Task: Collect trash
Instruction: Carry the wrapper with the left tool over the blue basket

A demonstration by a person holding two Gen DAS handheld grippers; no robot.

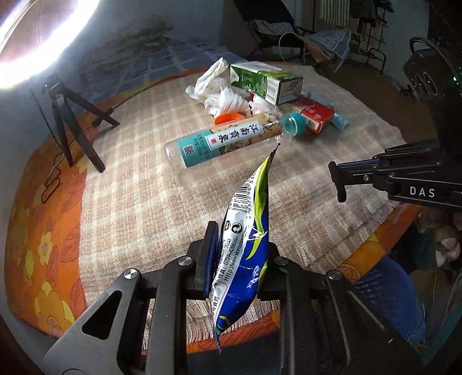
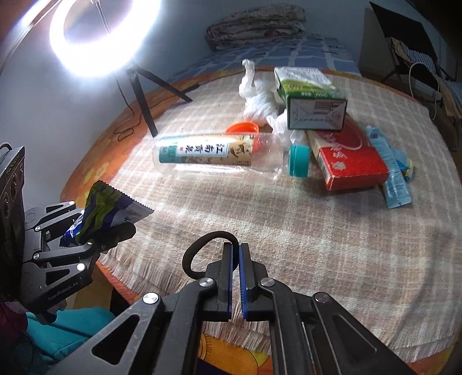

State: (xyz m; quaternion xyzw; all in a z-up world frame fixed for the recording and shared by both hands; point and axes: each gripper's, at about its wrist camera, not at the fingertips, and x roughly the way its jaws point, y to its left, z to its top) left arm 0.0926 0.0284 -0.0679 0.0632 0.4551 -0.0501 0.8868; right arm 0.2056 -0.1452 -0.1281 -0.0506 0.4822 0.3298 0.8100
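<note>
My left gripper (image 1: 241,245) is shut on a blue, white and green snack wrapper (image 1: 245,230) and holds it above the near edge of the checked cloth (image 1: 138,184). It also shows at the left of the right wrist view, where the wrapper (image 2: 109,202) sticks up from it. My right gripper (image 2: 235,253) is shut and empty over the cloth's near edge. Farther back lie a clear plastic bottle (image 2: 208,154) with a teal cap, a green carton (image 2: 311,101), a red box (image 2: 349,161), white plastic bags (image 2: 260,98), an orange lid (image 2: 242,127) and a light blue tube (image 2: 389,170).
A ring light (image 2: 95,37) on a black tripod (image 2: 141,98) stands at the back left of the table. An orange flowered tablecloth (image 1: 43,230) lies under the checked cloth. A blue bin (image 1: 389,300) sits beside the table at the near right. A folded blanket (image 2: 257,26) lies behind.
</note>
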